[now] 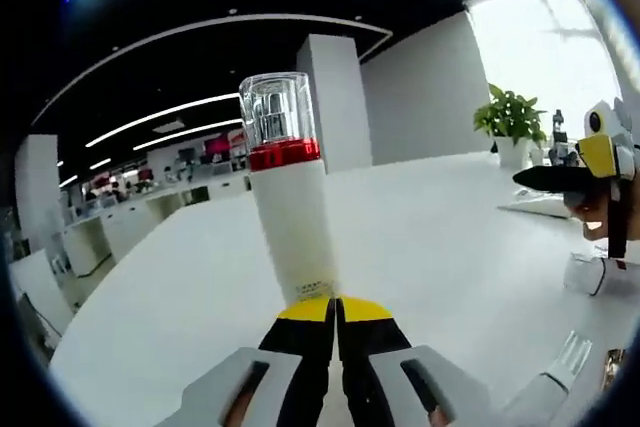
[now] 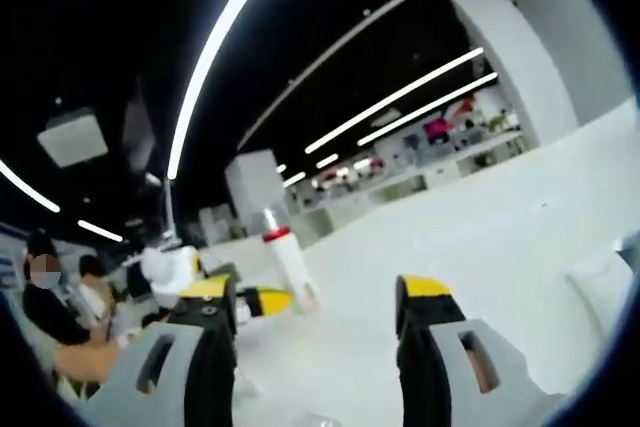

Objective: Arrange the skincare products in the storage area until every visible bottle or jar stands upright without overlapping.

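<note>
A: Left gripper view?
B: The left gripper clamps the base of a white tube bottle, red collar and clear cap up, upright on the white table; release gently.
A: Right gripper view?
B: The right gripper hangs open, empty; the bottle stands beyond.

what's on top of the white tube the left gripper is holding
A red collar sits on the white tube, with a clear cap above it. The left gripper is shut on the tube's lower end, hiding its bottom edge.
</note>
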The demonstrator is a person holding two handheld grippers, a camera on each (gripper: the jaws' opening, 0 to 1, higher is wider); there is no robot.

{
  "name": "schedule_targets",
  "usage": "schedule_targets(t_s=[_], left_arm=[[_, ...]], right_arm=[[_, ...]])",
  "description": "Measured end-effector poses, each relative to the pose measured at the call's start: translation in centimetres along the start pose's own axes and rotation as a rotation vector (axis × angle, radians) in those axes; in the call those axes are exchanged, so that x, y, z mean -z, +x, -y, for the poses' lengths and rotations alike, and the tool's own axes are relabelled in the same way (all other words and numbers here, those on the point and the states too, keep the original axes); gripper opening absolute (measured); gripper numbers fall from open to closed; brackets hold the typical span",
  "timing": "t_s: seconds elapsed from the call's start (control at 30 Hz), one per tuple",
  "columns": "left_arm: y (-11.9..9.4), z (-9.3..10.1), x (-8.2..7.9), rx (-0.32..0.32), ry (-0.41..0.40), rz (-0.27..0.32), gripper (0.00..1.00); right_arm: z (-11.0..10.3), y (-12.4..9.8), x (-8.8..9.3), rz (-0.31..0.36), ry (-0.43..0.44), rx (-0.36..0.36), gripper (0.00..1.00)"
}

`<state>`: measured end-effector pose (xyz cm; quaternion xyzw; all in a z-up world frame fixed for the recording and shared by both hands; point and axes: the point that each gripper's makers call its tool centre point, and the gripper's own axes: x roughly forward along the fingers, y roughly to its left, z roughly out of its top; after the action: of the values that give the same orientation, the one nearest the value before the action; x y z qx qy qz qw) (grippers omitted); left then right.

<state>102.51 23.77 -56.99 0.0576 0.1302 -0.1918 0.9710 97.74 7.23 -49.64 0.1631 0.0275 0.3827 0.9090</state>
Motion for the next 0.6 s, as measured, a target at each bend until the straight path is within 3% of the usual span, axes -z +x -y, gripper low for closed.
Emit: schedule_targets(t_s=[0.37,0.5,0.6], left_arm=[[-0.1,-0.2,0.0,0.007,-0.003,-0.005,0.02],[-0.9,0.0,-0.7,0.037,-0.055,0.029,0.03],[-1.8,0.1,-1.9,0.065,-0.117,0.081,0.03]], right_arm=[[-0.3,0.1,0.4,-0.019,-0.015,-0.015,0.63],[-1.1,0.3,0.9,-0.056,-0.075,-0.042,0.62],[-2.6,0.7,0.9,-0.060,-0.165,-0.084,0.64]])
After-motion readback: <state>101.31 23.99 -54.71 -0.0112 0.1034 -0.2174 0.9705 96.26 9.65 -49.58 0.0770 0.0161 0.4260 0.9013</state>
